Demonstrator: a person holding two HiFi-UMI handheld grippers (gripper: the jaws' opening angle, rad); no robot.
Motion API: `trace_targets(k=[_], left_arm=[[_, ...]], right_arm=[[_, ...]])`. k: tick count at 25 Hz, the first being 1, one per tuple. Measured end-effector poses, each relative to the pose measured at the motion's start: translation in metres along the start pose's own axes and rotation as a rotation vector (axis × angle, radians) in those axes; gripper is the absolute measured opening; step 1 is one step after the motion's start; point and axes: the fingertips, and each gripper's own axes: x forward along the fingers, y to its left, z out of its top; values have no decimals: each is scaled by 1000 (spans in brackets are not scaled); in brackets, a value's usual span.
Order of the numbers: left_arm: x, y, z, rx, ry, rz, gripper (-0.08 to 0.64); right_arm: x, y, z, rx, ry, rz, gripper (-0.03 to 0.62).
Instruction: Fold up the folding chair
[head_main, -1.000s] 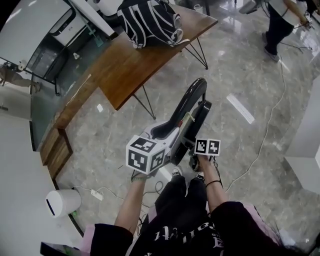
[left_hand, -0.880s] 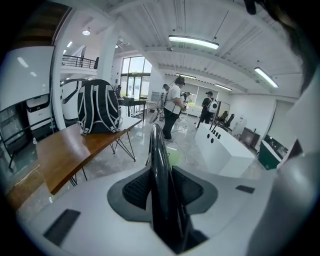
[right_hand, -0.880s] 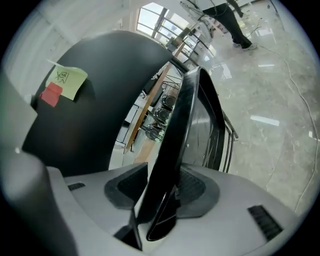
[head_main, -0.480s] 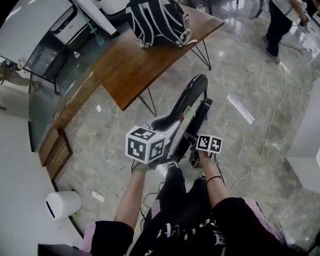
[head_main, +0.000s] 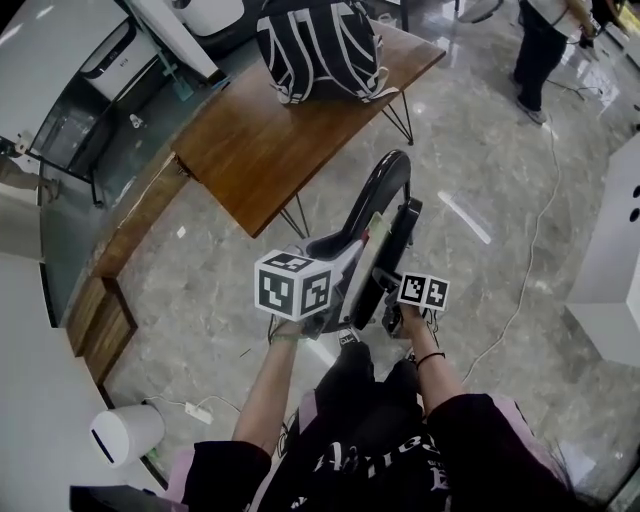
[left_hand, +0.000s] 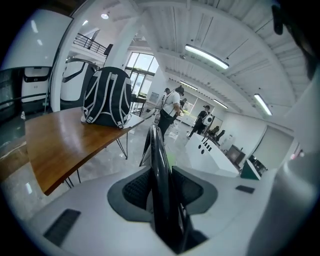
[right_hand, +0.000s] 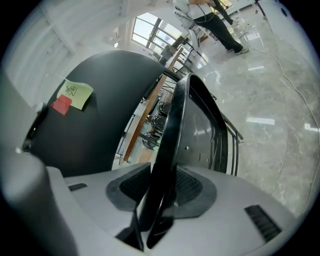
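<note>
The black folding chair (head_main: 386, 212) stands on the marble floor in front of me, its seat swung up close to the curved backrest. My left gripper (head_main: 336, 266) is shut on a thin black edge of the chair (left_hand: 158, 165), which runs between its pads (left_hand: 131, 189). My right gripper (head_main: 386, 282) has just been closing, and its jaws now clamp another black frame edge (right_hand: 173, 125). The seat's dark underside (right_hand: 107, 105), with a green and a red sticky note, fills the left of the right gripper view.
A wooden table (head_main: 250, 160) with hairpin legs stands just beyond the chair and carries a black-and-white backpack (head_main: 318, 45). A white bin (head_main: 125, 432) sits at the lower left, a white cabinet (head_main: 612, 270) at the right. A cable (head_main: 532, 260) trails over the floor. A person (head_main: 540, 45) stands far right.
Both grippers have shifted a little with the chair held between them. The table and backpack now sit slightly differently in the head view. The chair's shape looks much the same.
</note>
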Motion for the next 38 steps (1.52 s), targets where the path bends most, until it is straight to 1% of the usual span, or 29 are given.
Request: trace_targets(k=[3,5,8,11,13,18,21,24,29,33,35,38], left_arm=[[-2,11,5,-6,5,-36,124],[-2,16,9,14,15,-52,124],[-1,25,15,67,42,-83,124],[1,35,22,142,70,-117,124],[2,45,27,169,79,-135,124],[0,79,39,165,74,-142,124],[-2,88,42,161,71,-148,124],[-3,97,45,161,70,-146,124],[0,124,52,130,68,-175,124],[1,149,59,117,67,-192,124],[2,160,62,108,66,-198,124],[3,180,65,116,70,-176,124]], right_arm=[[8,7,3,18,-32,-2,146],[13,10,5,40,-64,-4,143],[23,16,8,79,-99,-12,143],[36,23,11,120,-131,-14,143],[46,27,15,128,-140,-13,143],[69,39,23,107,-130,-13,141],[75,44,24,115,-129,-3,138],[82,49,26,120,-102,23,133],[102,57,30,70,-19,55,132],[120,64,35,57,15,89,124],[128,67,37,44,51,95,123],[142,71,37,19,113,97,123]])
